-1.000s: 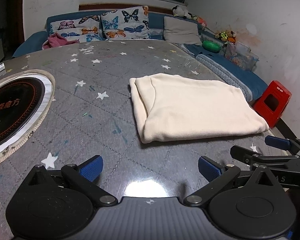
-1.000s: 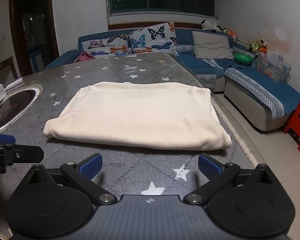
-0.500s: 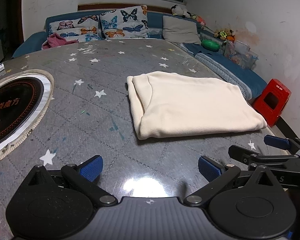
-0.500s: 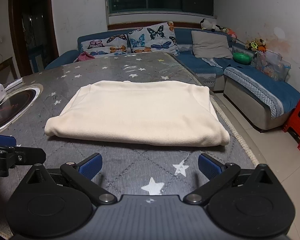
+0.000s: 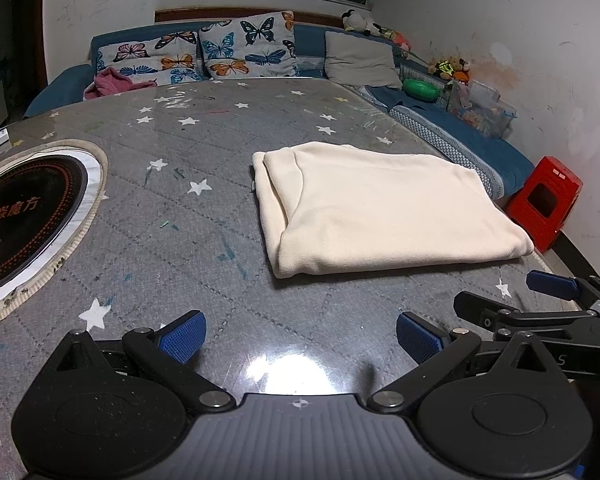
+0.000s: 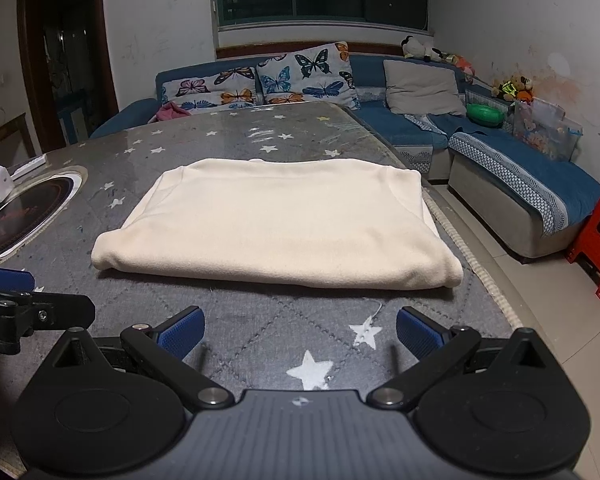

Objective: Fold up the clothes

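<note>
A cream garment (image 5: 380, 204) lies folded into a flat rectangle on the grey star-print table (image 5: 204, 184); it also shows in the right wrist view (image 6: 276, 224). My left gripper (image 5: 300, 338) is open and empty, held over the table short of the garment's near-left corner. My right gripper (image 6: 300, 332) is open and empty, short of the garment's near edge. The right gripper also shows at the right of the left wrist view (image 5: 540, 304), and the left gripper at the left of the right wrist view (image 6: 24, 300).
A round black induction hob (image 5: 24, 216) is set into the table at the left. A blue corner sofa (image 6: 500, 152) with butterfly cushions (image 6: 304, 74) runs behind and to the right. A red stool (image 5: 544, 200) stands on the floor at the right.
Both grippers have drawn back a little from the garment, which now sits slightly farther away. The garment has not moved. Both stay open.
</note>
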`<state>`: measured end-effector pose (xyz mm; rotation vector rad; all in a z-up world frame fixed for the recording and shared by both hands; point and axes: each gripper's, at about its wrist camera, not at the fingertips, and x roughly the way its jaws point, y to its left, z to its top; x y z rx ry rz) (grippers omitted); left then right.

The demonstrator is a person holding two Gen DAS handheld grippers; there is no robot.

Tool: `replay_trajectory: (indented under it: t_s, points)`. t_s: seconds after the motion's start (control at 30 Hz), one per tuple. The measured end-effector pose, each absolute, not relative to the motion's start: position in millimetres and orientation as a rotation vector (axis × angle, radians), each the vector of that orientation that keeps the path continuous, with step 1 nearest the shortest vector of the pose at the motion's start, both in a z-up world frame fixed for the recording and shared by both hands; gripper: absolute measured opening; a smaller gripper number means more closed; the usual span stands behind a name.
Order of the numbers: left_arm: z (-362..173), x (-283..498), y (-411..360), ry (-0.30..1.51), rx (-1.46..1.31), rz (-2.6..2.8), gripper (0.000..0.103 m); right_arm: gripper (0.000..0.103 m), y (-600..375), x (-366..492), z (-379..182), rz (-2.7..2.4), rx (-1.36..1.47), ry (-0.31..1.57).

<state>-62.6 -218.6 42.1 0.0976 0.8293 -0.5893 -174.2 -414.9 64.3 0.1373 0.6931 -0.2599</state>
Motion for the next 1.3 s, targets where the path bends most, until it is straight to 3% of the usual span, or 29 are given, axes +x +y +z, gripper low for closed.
replay_trajectory:
  t_s: [1.3]
  points:
    - [40.6, -58.8, -219.0, 0.823, 0.097, -0.579, 0.103, 0.103, -409.4, -168.6, 62.5, -0.246, 0.143, 0.705]
